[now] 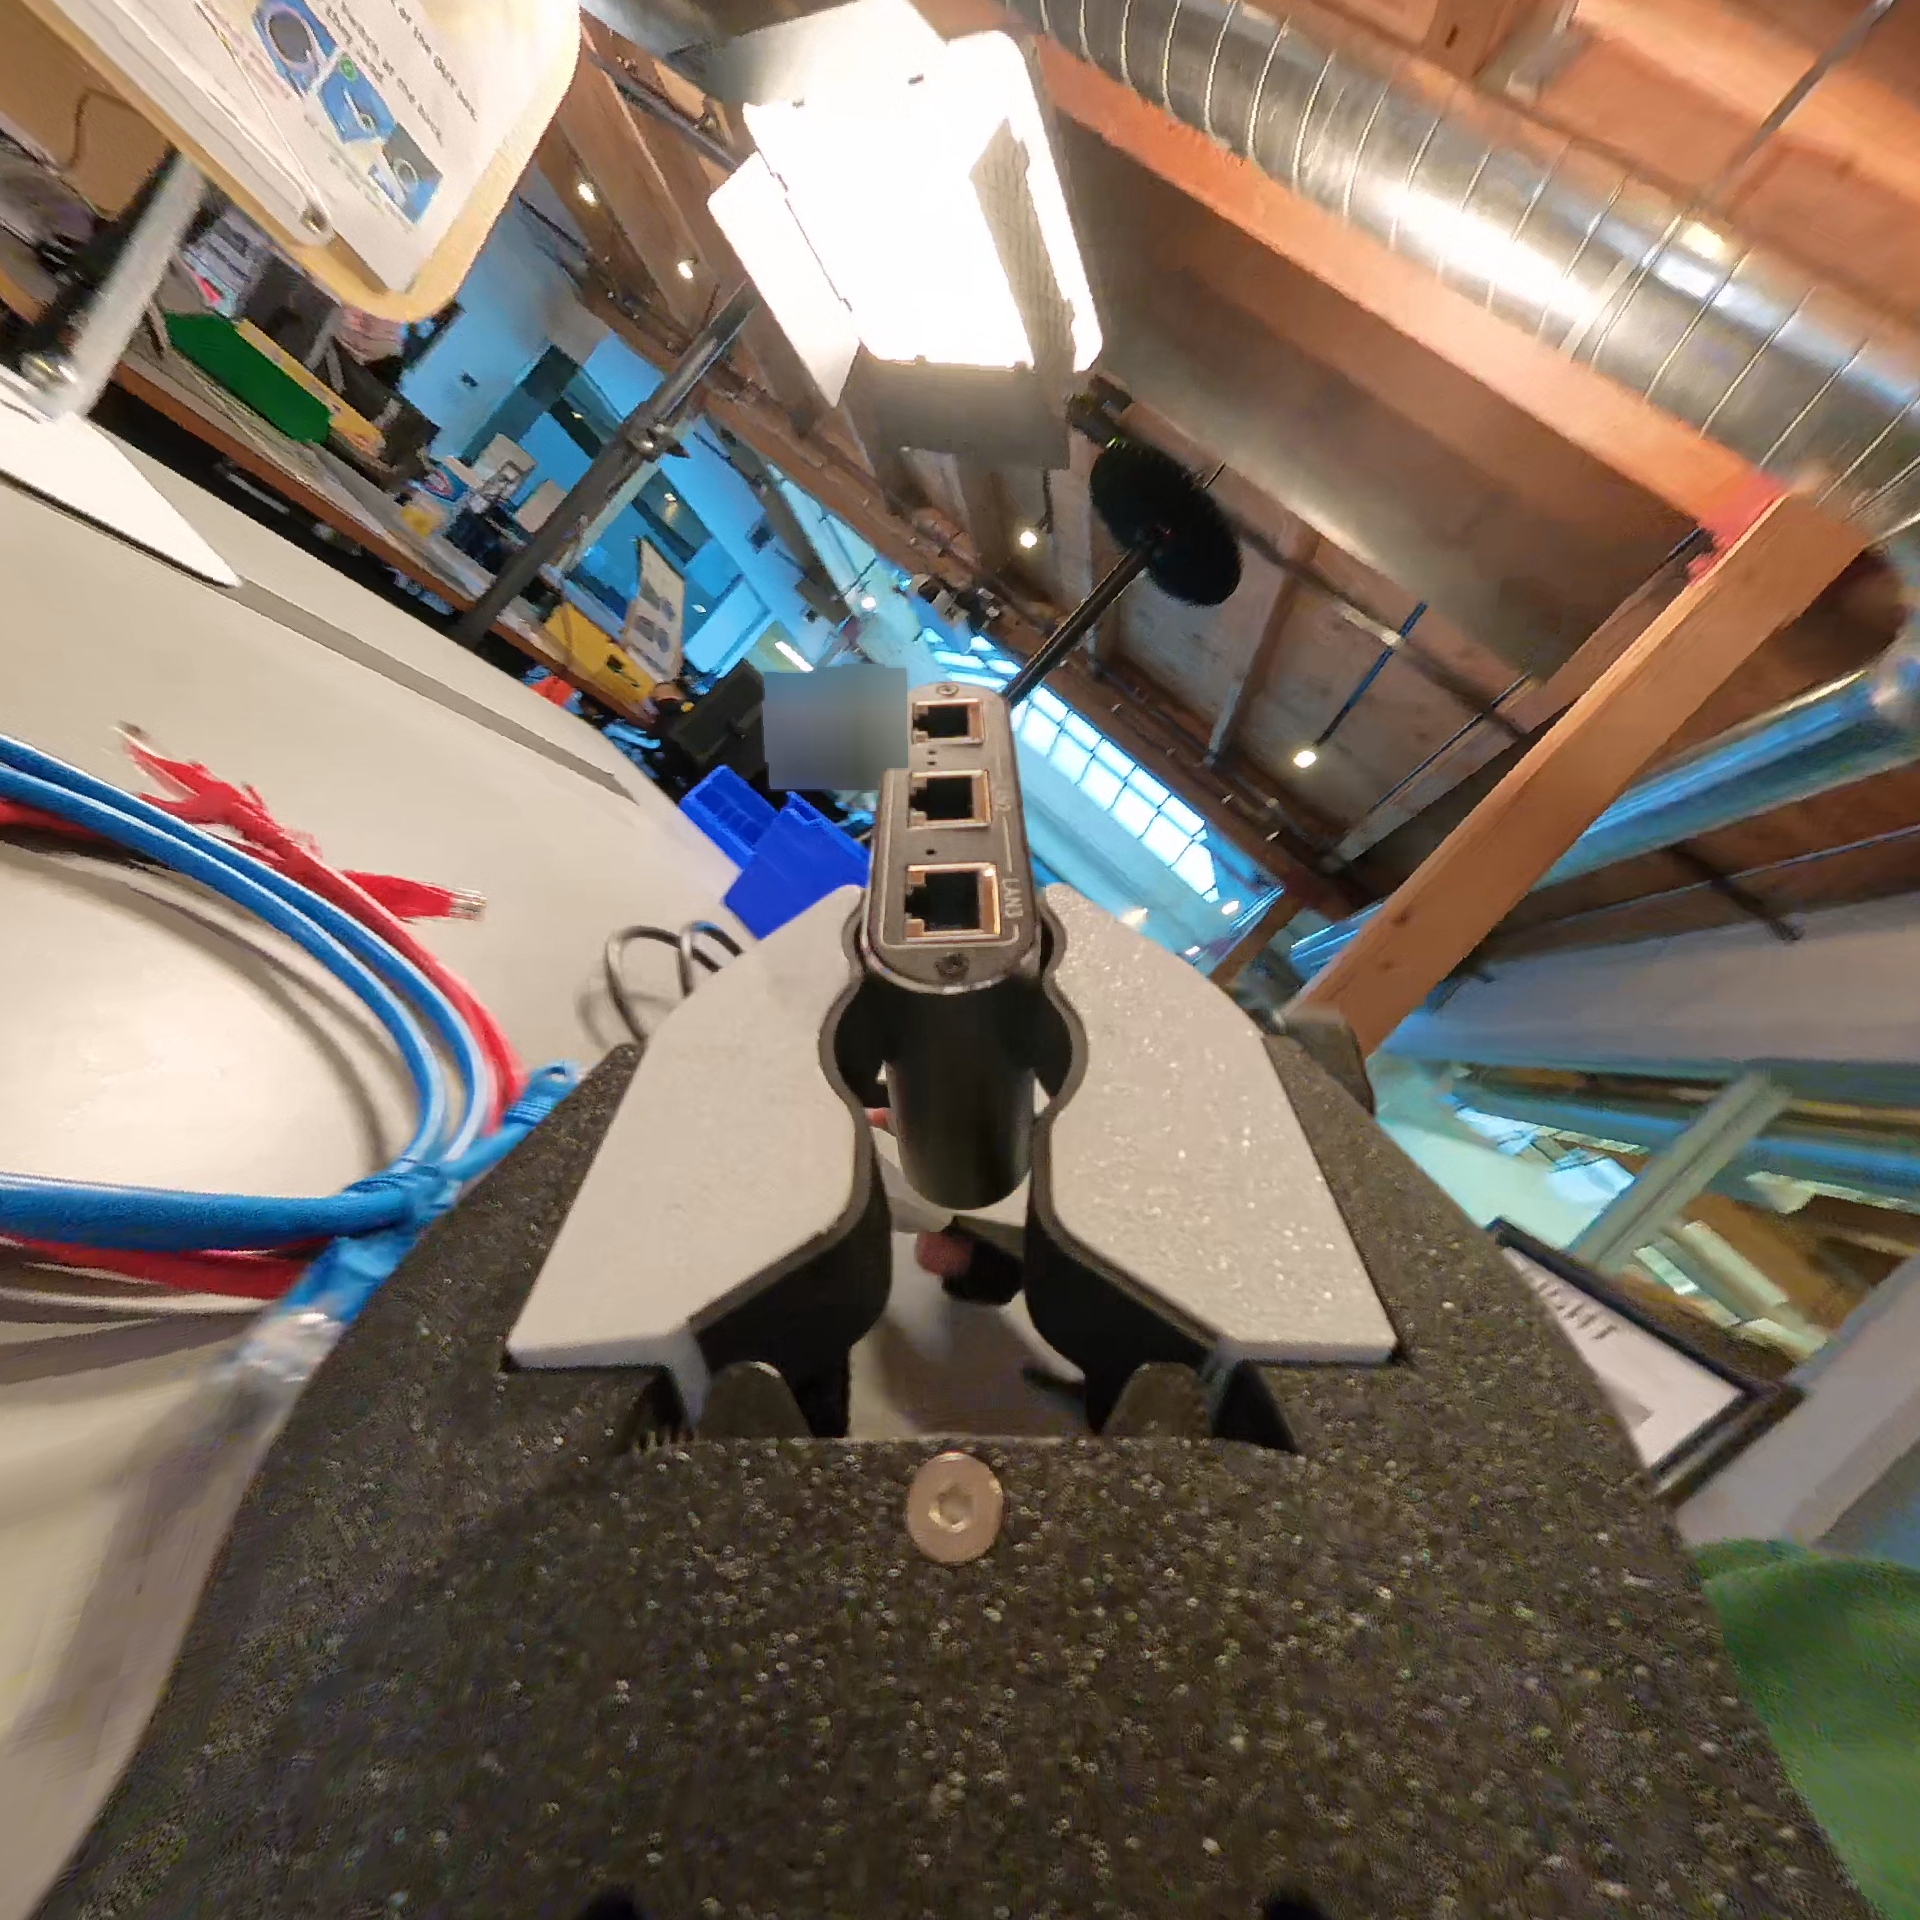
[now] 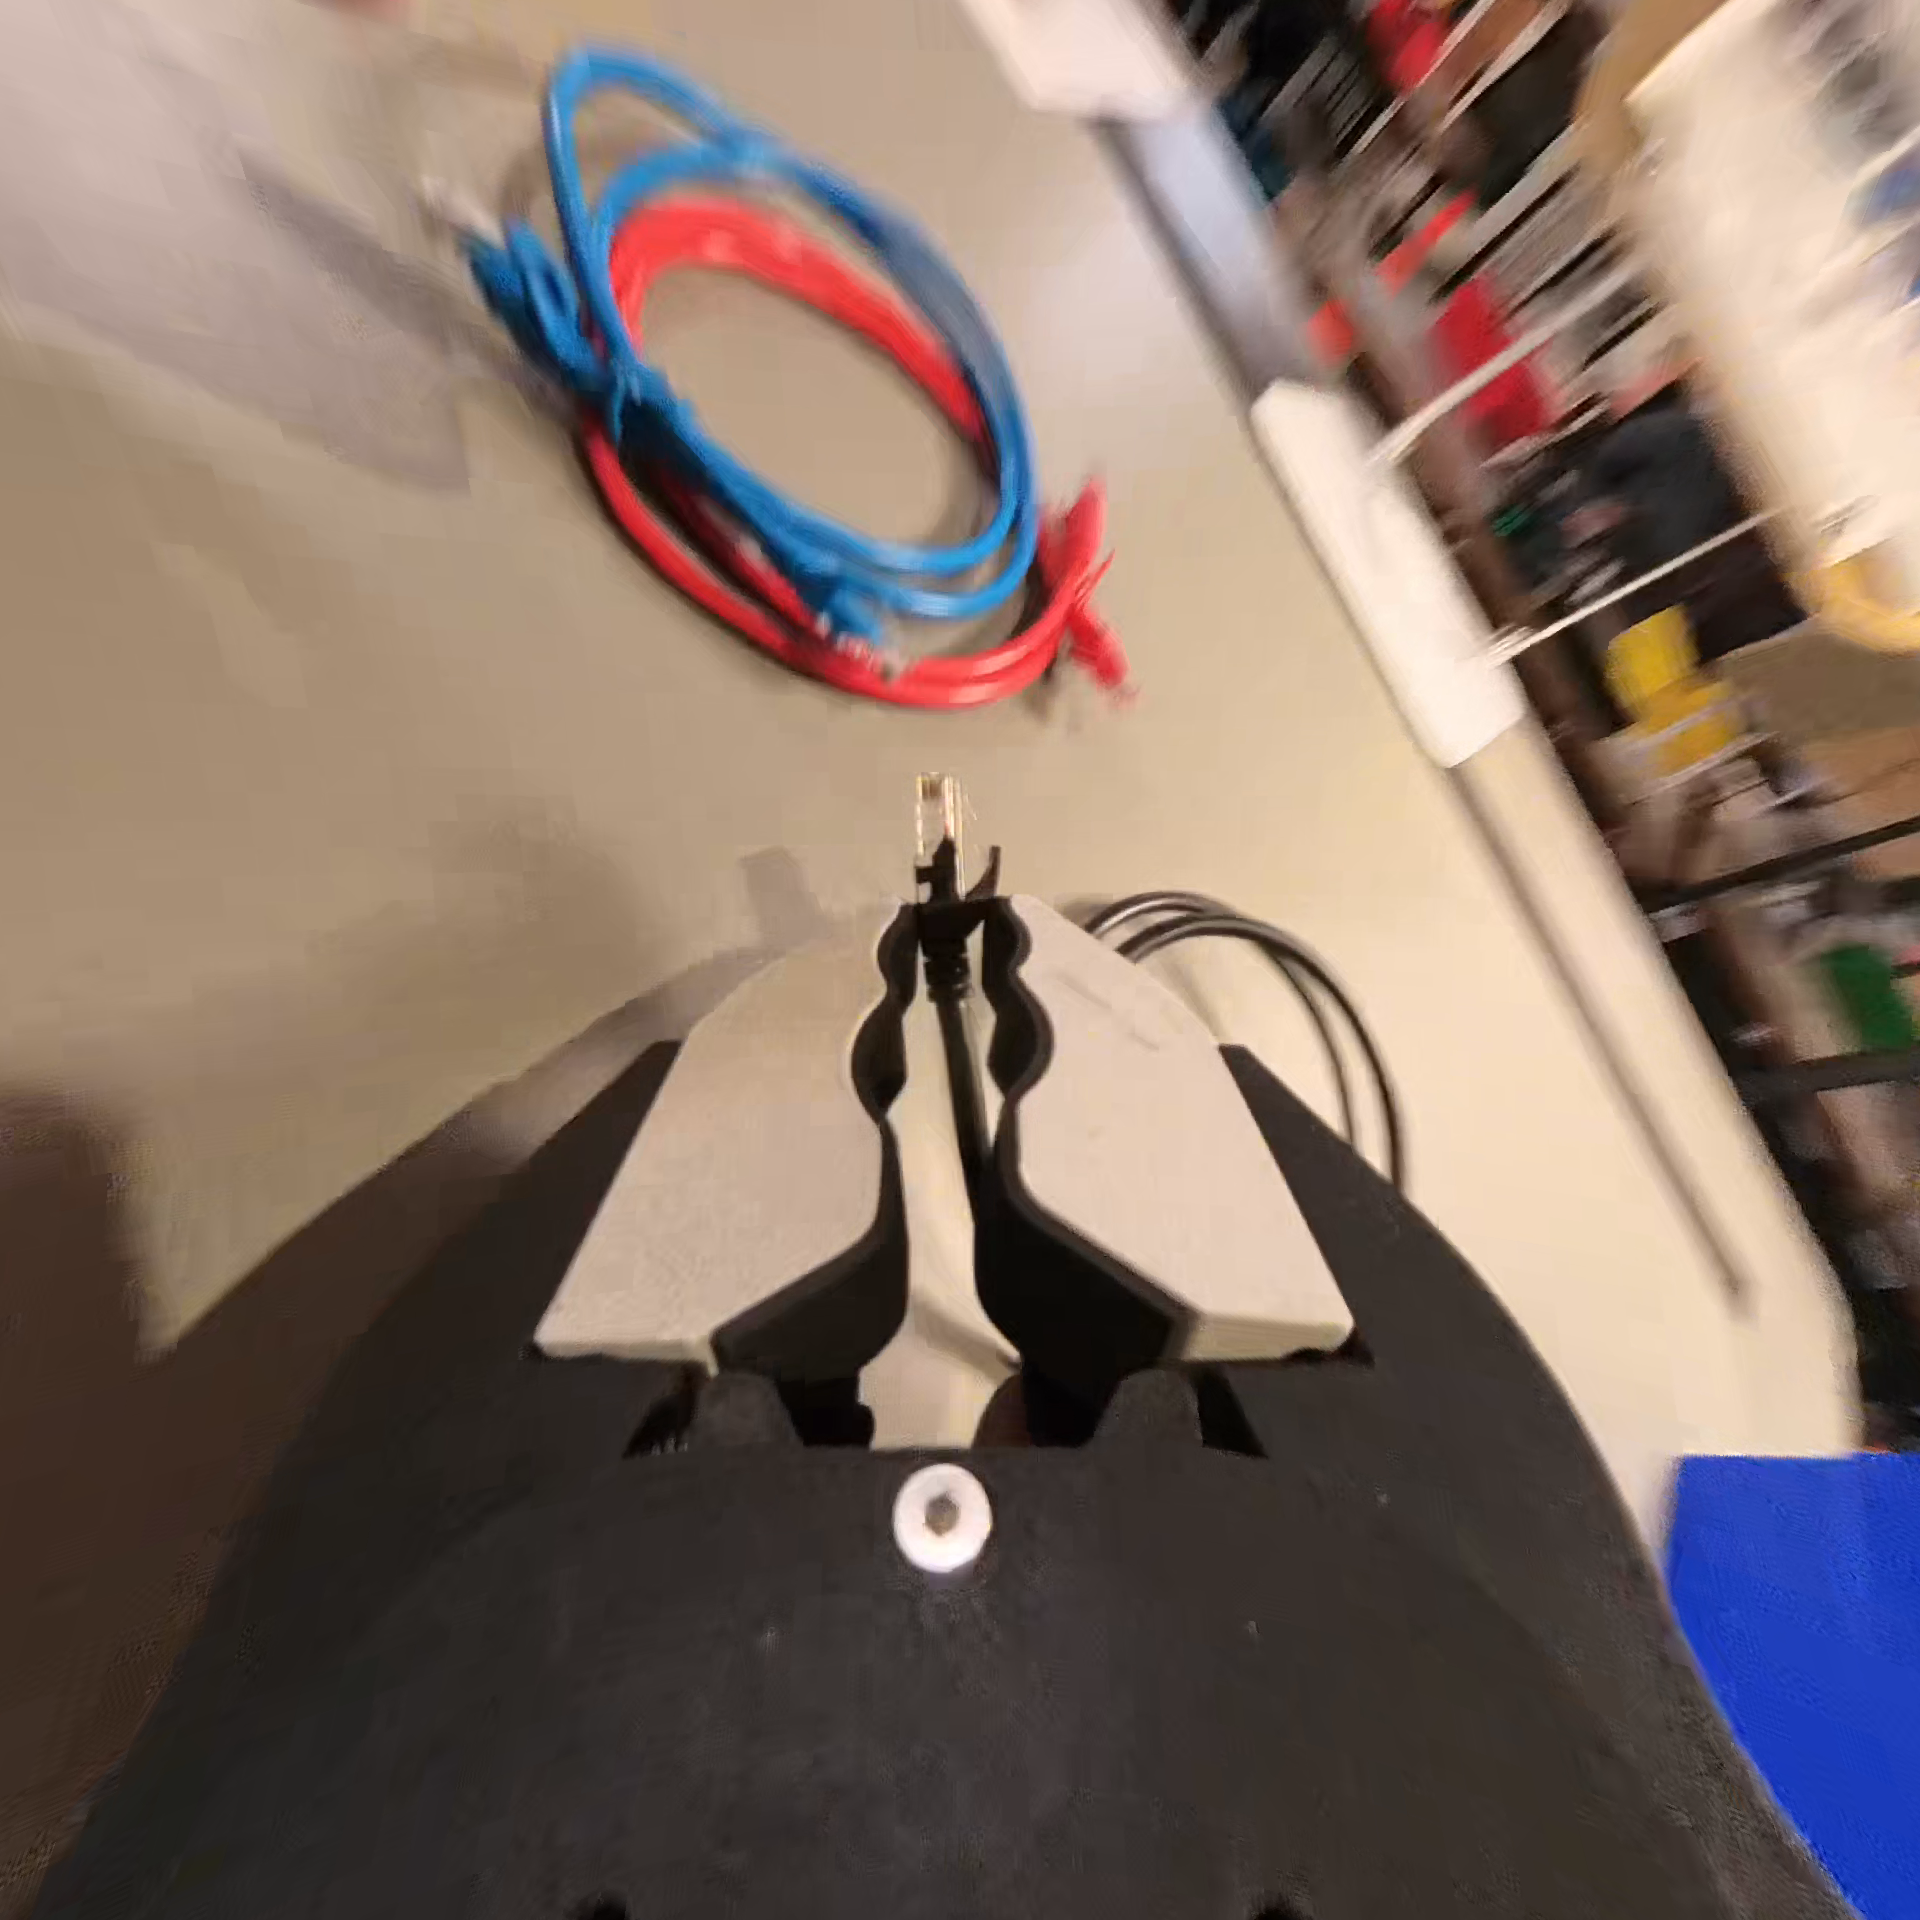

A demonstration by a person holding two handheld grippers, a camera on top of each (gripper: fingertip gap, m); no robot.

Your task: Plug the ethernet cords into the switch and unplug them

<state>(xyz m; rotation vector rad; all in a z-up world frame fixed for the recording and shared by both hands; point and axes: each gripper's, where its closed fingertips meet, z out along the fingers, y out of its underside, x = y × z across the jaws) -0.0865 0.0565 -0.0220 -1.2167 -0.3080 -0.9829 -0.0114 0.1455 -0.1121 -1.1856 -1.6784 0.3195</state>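
Observation:
My left gripper is shut on a black switch and holds it raised, its three empty ports facing the camera. My right gripper is shut on a black ethernet cord just behind its clear plug, which sticks out past the fingertips above the table. Coiled blue cords and red cords lie on the table ahead of the right gripper; they also show at the left of the left wrist view, blue and red. No cord is in the switch.
The grey table carries the cord coil. The black cord's slack loops to the right of my right gripper. A blue bin is at lower right, also seen past the table's edge. A white strip lies along the table's edge. My hands' fingertips stand some 15 centimeters from each other.

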